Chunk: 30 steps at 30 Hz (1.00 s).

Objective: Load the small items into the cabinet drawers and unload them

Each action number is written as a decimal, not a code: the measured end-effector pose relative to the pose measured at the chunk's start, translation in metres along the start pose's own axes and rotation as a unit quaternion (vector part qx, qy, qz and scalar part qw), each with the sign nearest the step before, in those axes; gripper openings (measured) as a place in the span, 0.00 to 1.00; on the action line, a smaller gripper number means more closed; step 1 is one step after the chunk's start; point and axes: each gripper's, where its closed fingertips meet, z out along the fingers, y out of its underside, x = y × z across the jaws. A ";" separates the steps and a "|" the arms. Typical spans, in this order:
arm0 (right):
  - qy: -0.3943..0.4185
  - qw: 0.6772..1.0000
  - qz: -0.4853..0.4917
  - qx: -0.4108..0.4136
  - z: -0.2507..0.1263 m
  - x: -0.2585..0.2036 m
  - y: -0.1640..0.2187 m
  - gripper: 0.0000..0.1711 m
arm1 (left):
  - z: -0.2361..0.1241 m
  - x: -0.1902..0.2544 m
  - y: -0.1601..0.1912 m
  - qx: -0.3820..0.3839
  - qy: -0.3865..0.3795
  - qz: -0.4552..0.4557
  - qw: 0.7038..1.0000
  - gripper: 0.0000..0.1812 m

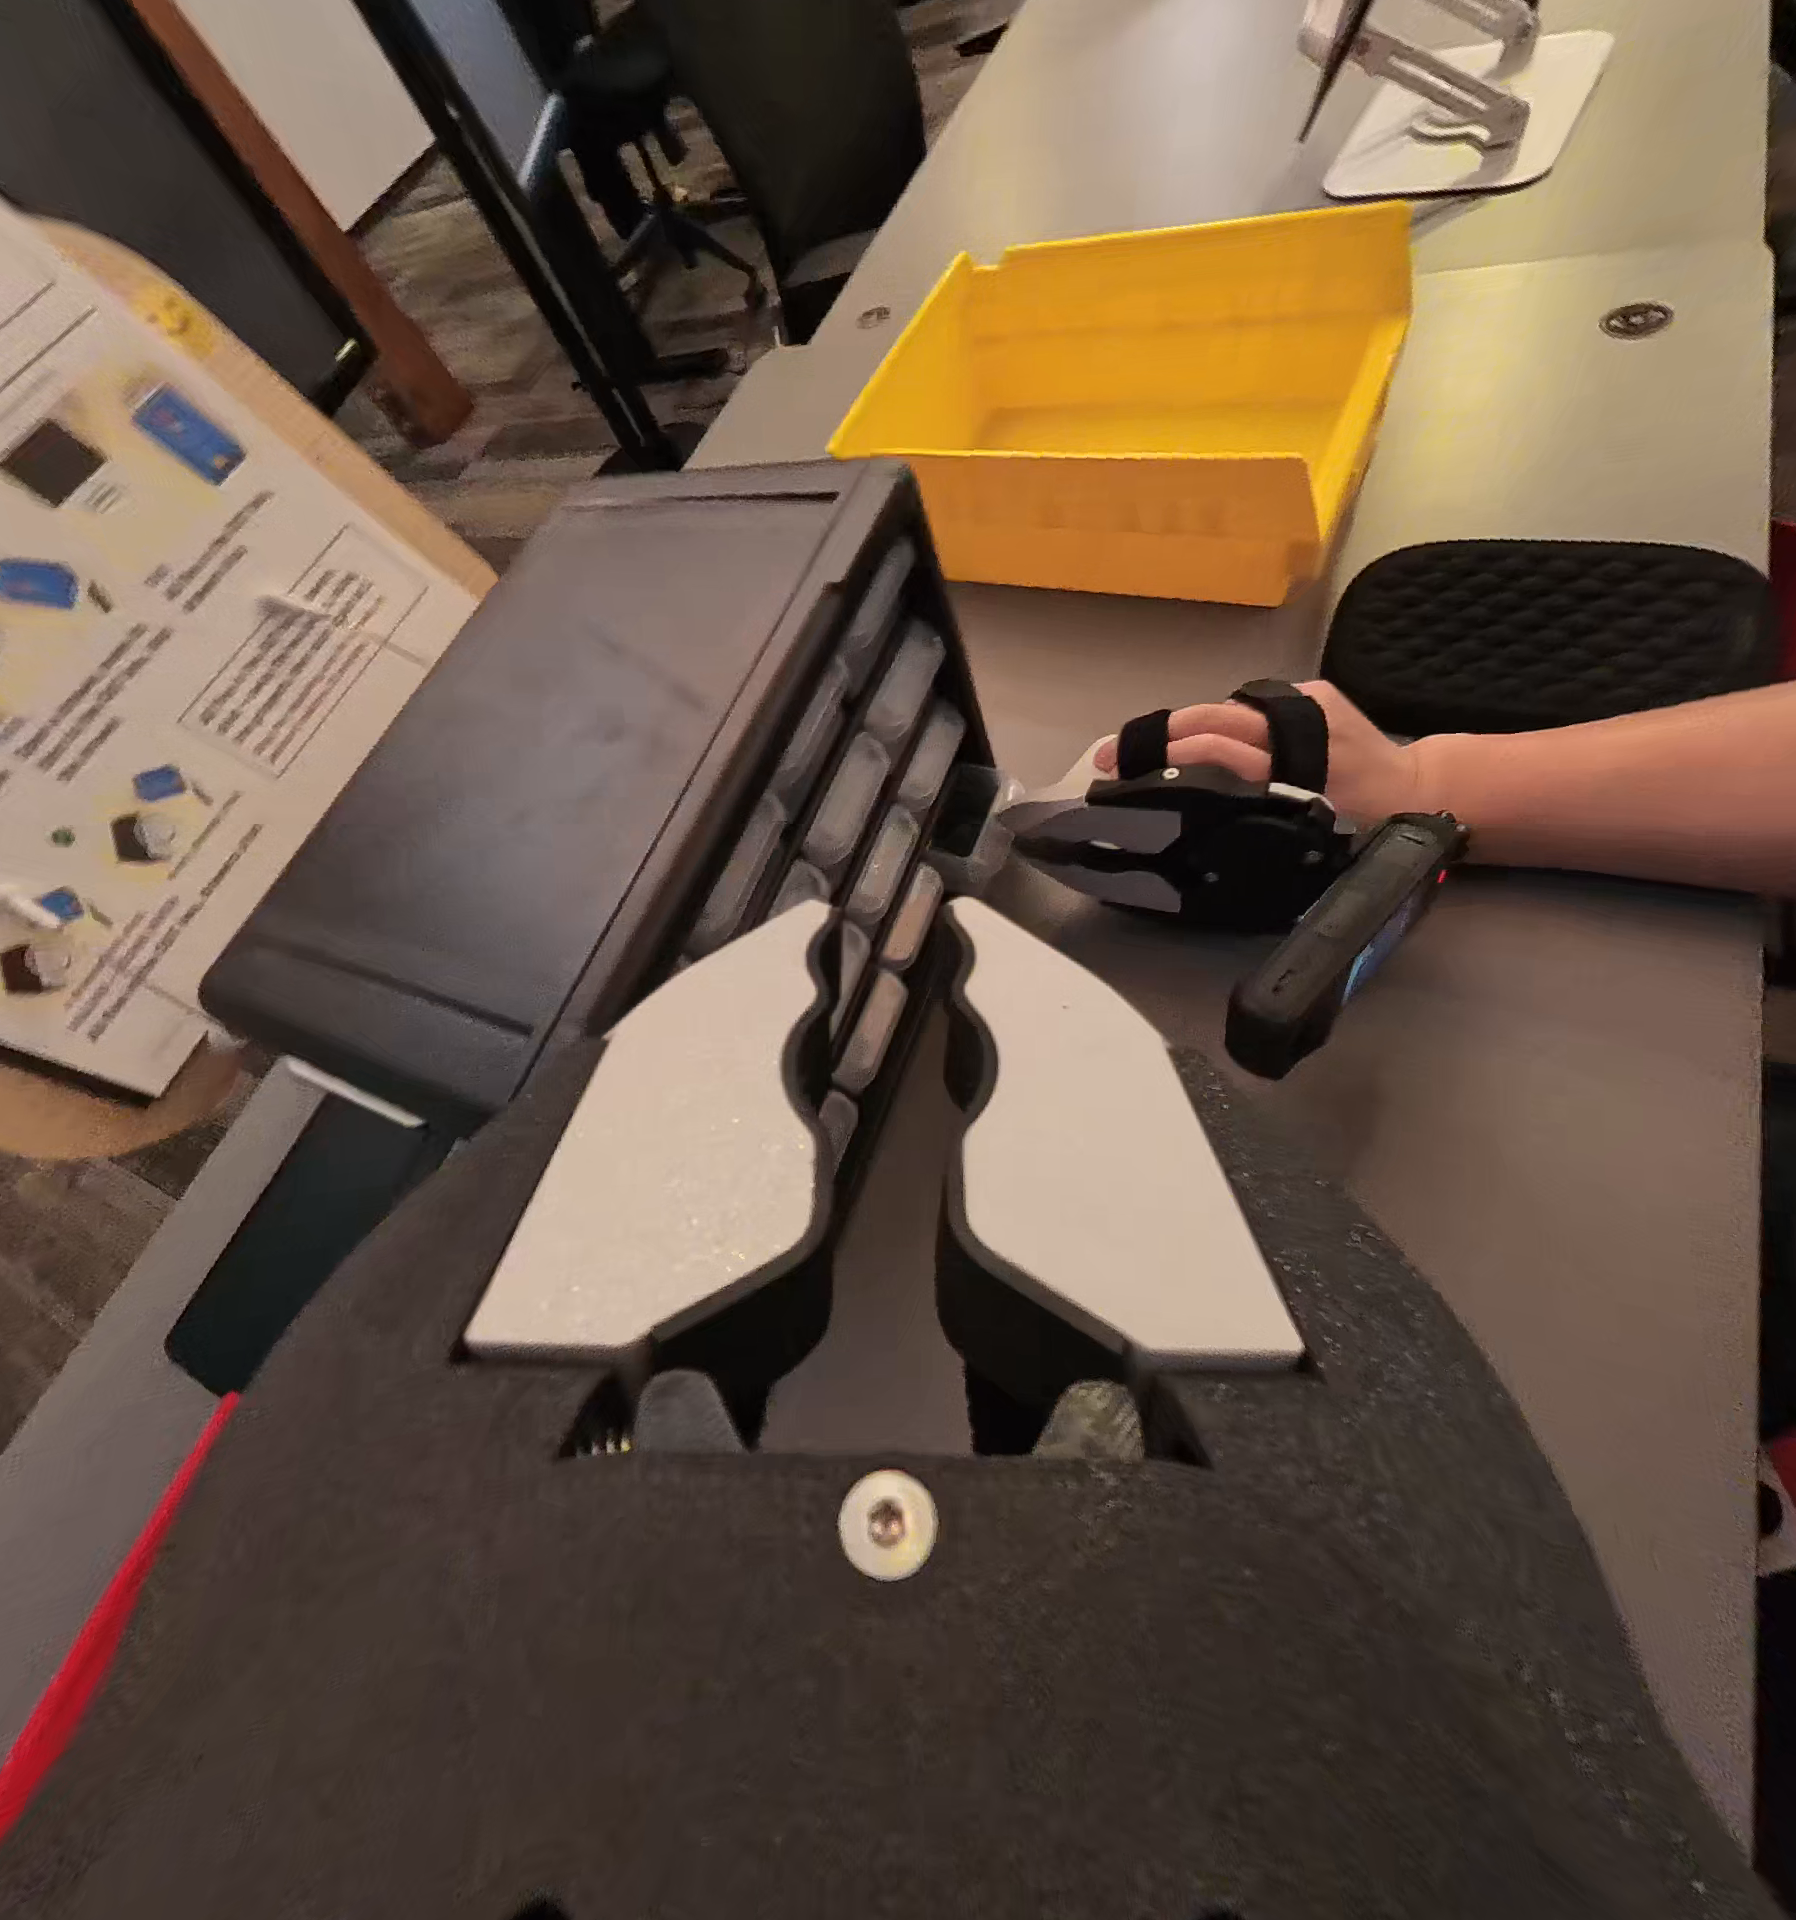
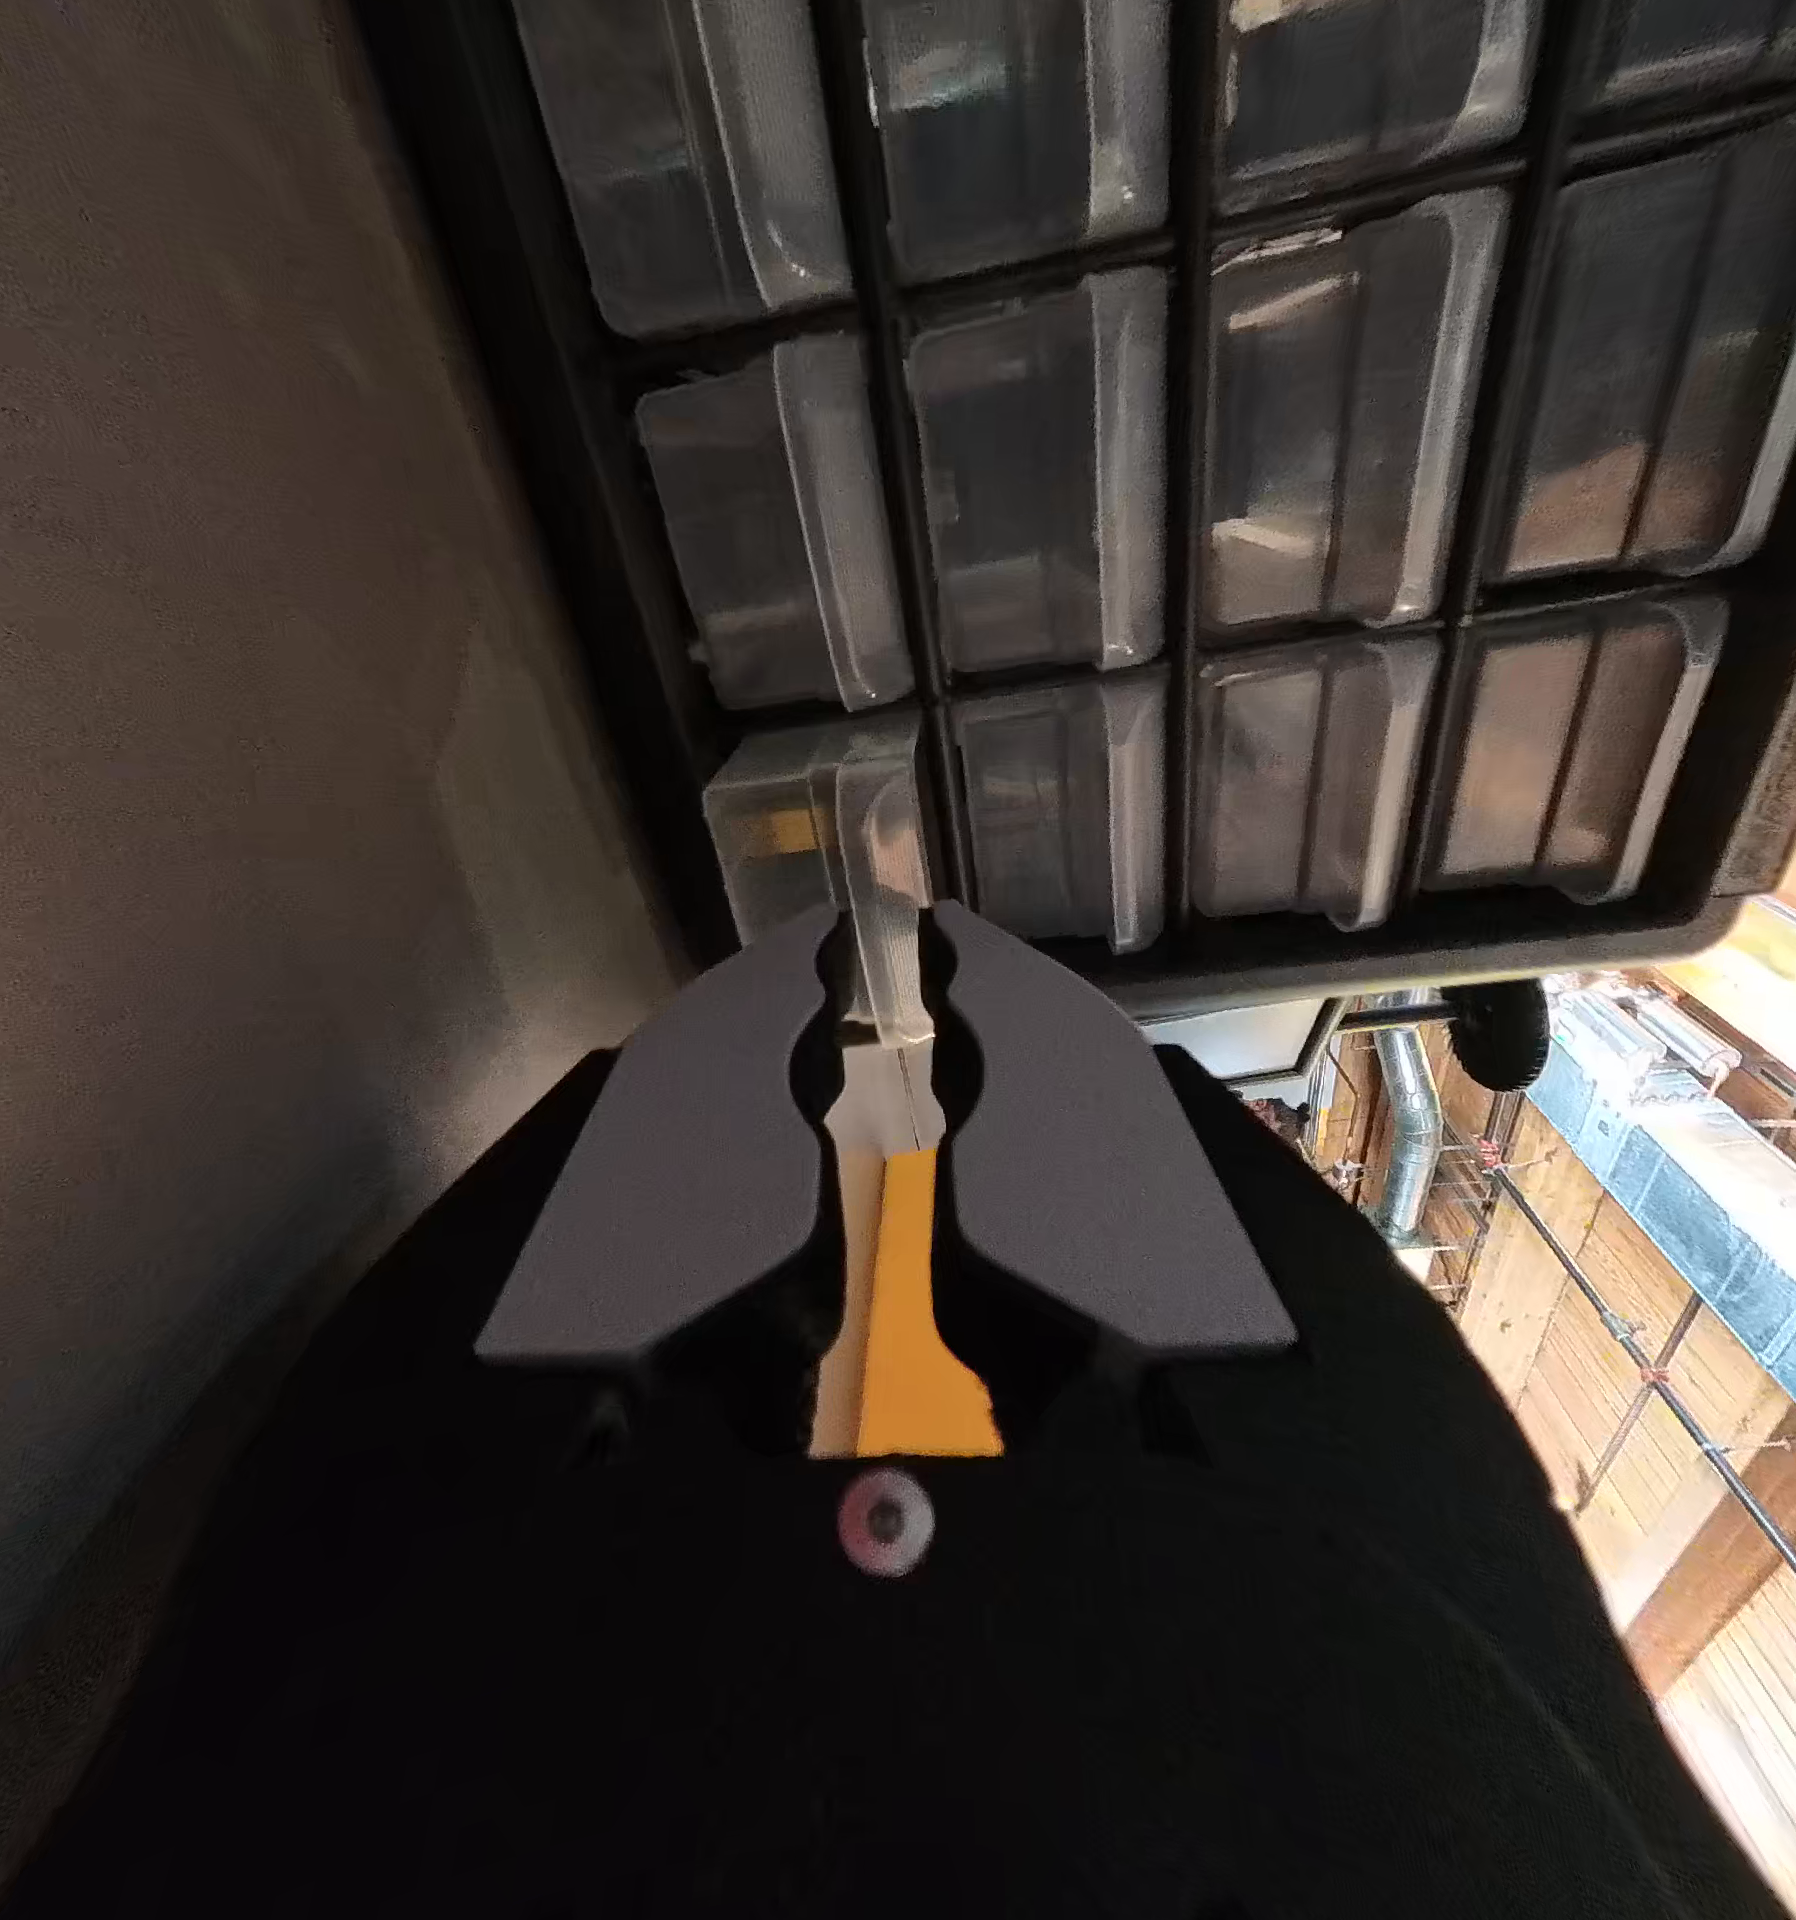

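A black cabinet (image 1: 561, 748) of small clear drawers stands on the grey table (image 1: 1559, 447); its drawer fronts fill the right wrist view (image 2: 1330, 416). My right gripper (image 2: 886, 920) is turned on its side and shut on the clear handle (image 2: 878, 883) of the end drawer (image 2: 769, 821) in the row nearest the table. That drawer sticks out a little. The left wrist view shows this gripper (image 1: 1019, 821) at the drawer (image 1: 967, 810), with a hand (image 1: 1289, 748) on it. My left gripper (image 1: 892, 914) hovers near the cabinet's near corner, jaws almost together, nothing between them.
A yellow bin (image 1: 1133, 520) with nothing visible inside sits on the table just beyond the cabinet. A black mesh chair back (image 1: 1538, 634) is at the table's right edge. A silver monitor stand (image 1: 1445, 114) stands at the far end. A white poster board (image 1: 94, 623) leans left of the table. My hands' fingertips stand some 25 cm from each other. My left tips are roughly 15 cm from the black cabinet (image 1: 561, 748).
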 end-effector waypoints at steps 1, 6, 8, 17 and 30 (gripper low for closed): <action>0.002 1.000 0.001 0.000 0.003 0.000 0.000 0.07 | -0.003 -0.005 0.005 0.002 0.004 -0.013 1.000 0.08; 0.005 1.000 -0.001 -0.009 0.019 0.001 0.001 0.07 | -0.018 -0.032 0.021 0.008 -0.001 -0.073 0.997 0.09; 0.002 1.000 0.001 -0.010 0.022 0.001 0.001 0.08 | -0.023 -0.034 0.027 0.002 0.005 -0.075 0.997 0.09; 0.014 1.000 -0.001 0.022 0.014 0.011 -0.009 0.17 | -0.050 -0.065 0.045 -0.004 -0.050 -0.094 0.994 0.11; -0.006 0.998 -0.035 0.046 0.004 0.000 -0.017 0.09 | -0.083 -0.087 0.057 0.023 -0.076 -0.139 0.987 0.12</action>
